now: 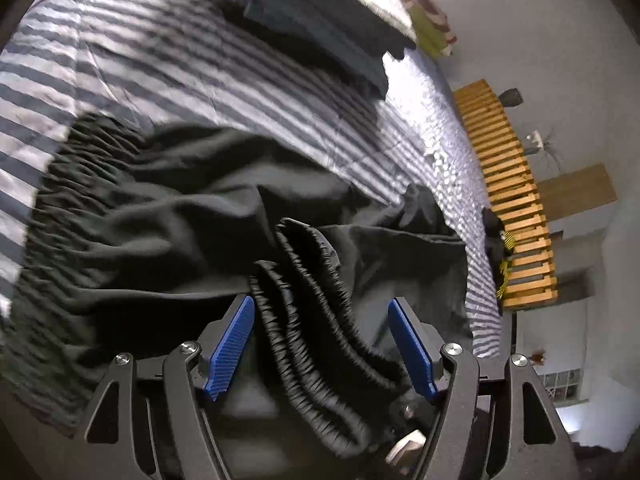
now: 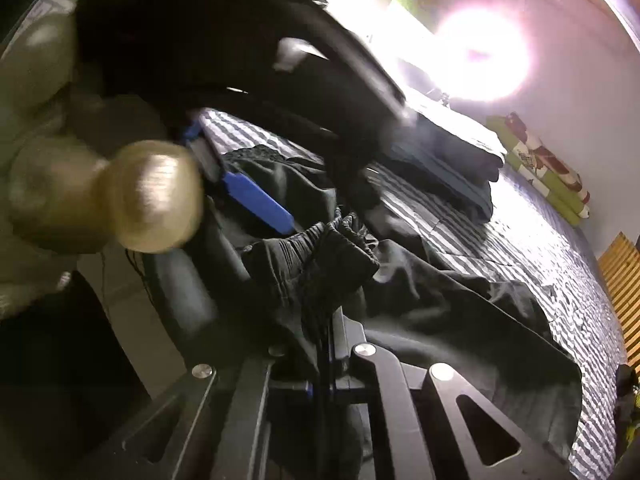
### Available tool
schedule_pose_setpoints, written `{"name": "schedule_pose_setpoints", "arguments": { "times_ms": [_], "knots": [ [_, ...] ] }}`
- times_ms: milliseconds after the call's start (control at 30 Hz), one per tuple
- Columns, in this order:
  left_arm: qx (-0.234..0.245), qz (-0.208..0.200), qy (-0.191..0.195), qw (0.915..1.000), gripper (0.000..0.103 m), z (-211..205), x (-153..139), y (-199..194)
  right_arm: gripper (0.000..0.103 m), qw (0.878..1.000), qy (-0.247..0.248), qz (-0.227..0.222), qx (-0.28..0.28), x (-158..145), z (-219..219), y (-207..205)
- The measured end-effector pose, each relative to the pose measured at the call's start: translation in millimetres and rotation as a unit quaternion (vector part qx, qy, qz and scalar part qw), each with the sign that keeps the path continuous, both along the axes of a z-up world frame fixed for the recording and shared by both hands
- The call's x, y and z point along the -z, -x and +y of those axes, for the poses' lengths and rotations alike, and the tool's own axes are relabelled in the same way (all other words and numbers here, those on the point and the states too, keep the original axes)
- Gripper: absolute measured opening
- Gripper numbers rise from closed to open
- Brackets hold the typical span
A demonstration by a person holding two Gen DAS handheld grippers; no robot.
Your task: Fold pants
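Crumpled black pants (image 1: 168,216) lie on a blue-and-white striped bed cover (image 1: 120,76). Their gathered elastic waistband (image 1: 304,304) runs up between the blue pads of my left gripper (image 1: 320,304), which is open and not pinching it. In the right wrist view my right gripper (image 2: 326,332) is shut on a bunched piece of the pants (image 2: 316,256) near the waistband. The rest of the cloth (image 2: 460,320) trails right over the bed. One blue pad of the left gripper (image 2: 256,200) shows just beyond the bunch, with a person's hand (image 2: 100,196) holding that tool.
A stack of folded dark clothes (image 1: 320,20) sits further up the bed. A wooden slatted frame (image 1: 508,200) runs along the bed's far side, with a black-and-yellow item (image 1: 500,248) by it. Green floral cushions (image 2: 548,168) lie against the wall. A bright light (image 2: 480,52) glares.
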State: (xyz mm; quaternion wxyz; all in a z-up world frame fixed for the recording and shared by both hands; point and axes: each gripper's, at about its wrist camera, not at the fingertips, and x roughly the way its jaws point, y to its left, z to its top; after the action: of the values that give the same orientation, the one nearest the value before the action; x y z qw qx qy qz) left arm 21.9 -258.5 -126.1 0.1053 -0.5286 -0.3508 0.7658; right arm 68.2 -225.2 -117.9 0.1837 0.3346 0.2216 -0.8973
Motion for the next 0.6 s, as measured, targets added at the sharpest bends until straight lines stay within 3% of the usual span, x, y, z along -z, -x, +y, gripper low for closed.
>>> {"name": "schedule_pose_setpoints", "arguments": {
  "times_ms": [167, 267, 400, 500, 600],
  "knots": [
    [0.004, -0.004, 0.003, 1.0000, 0.071, 10.2, 2.6, 7.6, 0.004, 1.000, -0.003, 0.003, -0.004, 4.6, -2.3, -5.4],
    [0.009, -0.012, 0.019, 0.9997, 0.054, 16.7, 5.5, 10.4, 0.004, 1.000, -0.002, 0.007, -0.004, 4.5, -3.9, -8.6],
    [-0.002, -0.013, 0.040, 0.9991, 0.020, 18.3, 5.7, 9.0, 0.004, 1.000, -0.001, 0.012, -0.005, 3.9, -3.6, -11.0],
    [-0.006, 0.001, 0.068, 0.9977, 0.018, 21.8, -1.8, 5.7, 0.009, 1.000, -0.007, -0.006, -0.023, 6.4, -5.3, -12.1],
    [-0.011, 0.036, 0.093, 0.9949, 0.017, 24.7, -21.9, 1.6, 0.027, 0.998, 0.023, -0.034, -0.055, -3.3, 9.9, -17.0]
  ]
}}
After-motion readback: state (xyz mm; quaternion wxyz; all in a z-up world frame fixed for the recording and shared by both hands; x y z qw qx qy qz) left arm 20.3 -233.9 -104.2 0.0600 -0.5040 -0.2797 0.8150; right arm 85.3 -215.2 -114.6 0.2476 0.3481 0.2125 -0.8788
